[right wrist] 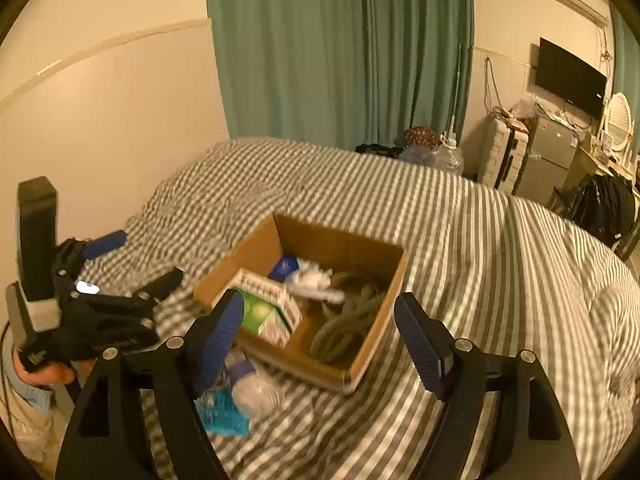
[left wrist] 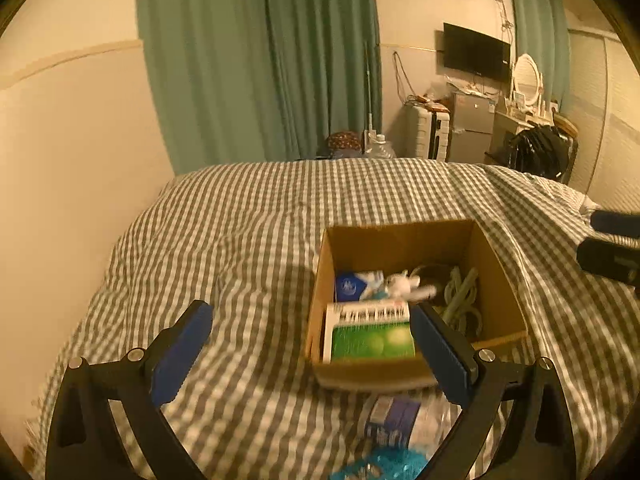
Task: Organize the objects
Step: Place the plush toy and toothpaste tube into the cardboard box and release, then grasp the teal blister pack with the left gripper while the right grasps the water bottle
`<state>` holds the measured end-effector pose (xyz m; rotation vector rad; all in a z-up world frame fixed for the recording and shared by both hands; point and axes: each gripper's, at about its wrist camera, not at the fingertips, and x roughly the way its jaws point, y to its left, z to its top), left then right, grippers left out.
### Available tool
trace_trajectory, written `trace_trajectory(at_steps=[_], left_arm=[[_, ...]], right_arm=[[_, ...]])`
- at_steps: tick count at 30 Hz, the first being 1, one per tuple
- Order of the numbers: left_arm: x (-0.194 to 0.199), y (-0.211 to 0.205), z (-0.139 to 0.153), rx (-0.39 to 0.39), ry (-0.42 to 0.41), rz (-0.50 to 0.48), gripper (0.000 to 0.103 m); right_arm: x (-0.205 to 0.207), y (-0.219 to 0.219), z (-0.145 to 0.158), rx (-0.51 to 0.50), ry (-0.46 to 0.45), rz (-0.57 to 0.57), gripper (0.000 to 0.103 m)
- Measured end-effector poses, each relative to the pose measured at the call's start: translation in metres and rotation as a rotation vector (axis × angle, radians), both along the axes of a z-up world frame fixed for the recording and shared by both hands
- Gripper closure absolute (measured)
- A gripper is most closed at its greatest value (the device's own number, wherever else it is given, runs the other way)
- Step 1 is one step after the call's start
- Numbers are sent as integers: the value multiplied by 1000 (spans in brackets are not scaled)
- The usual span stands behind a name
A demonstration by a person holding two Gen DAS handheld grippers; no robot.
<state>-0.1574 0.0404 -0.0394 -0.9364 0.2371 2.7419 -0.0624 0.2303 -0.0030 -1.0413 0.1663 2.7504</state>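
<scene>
The left gripper (left wrist: 312, 340) hangs spread and empty above the gingham bedcover (left wrist: 248, 240), just left of the cardboard box (left wrist: 400, 240), its right finger overlapping the box's near rim. The box already holds a green-and-white carton (left wrist: 370, 334) at the near left, a blue-and-white pack (left wrist: 354, 286) behind it, something small and white I cannot identify, and a coil of greenish cord (right wrist: 348, 324) on the right. Still outside, just near of the box, lie a clear plastic packet with a blue label (left wrist: 394, 420) and a turquoise mesh item (right wrist: 222, 412). The right gripper (right wrist: 320, 340) is also spread and empty, over the box's near edge. The likely risk is a finger catching the rim and tipping the box on soft bedding; the crinkly packet may slip.
</scene>
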Motion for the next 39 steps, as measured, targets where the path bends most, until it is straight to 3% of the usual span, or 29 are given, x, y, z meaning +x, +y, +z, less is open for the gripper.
trace_trajectory(at_steps=[4, 9, 12, 16, 23, 32, 36, 37, 39], left_arm=[[21, -9, -26, -4, -12, 8, 0], [40, -3, -81, -34, -116, -39, 0], [51, 5, -118, -76, -200, -80, 0], [66, 12, -144, -103, -279, -129, 0], [70, 26, -158, -143, -318, -205, 0], [80, 41, -172, -259, -317, -228, 0], [71, 42, -167, -259, -248, -226, 1], [69, 42, -167, -261, -227, -236, 3], [70, 45, -171, -269, -231, -262, 22]], right_arm=[[16, -7, -34, -18, -41, -28, 24], [20, -13, -75, -57, -134, -55, 24], [25, -17, -80, -50, -151, -67, 24], [28, -14, -81, -52, -149, -88, 24], [22, -8, -88, -58, -191, -118, 24], [20, -5, -98, -70, -236, -130, 24], [19, -6, -101, -69, -249, -127, 24], [18, -7, -102, -70, -253, -127, 24], [18, -7, -104, -73, -259, -126, 24]])
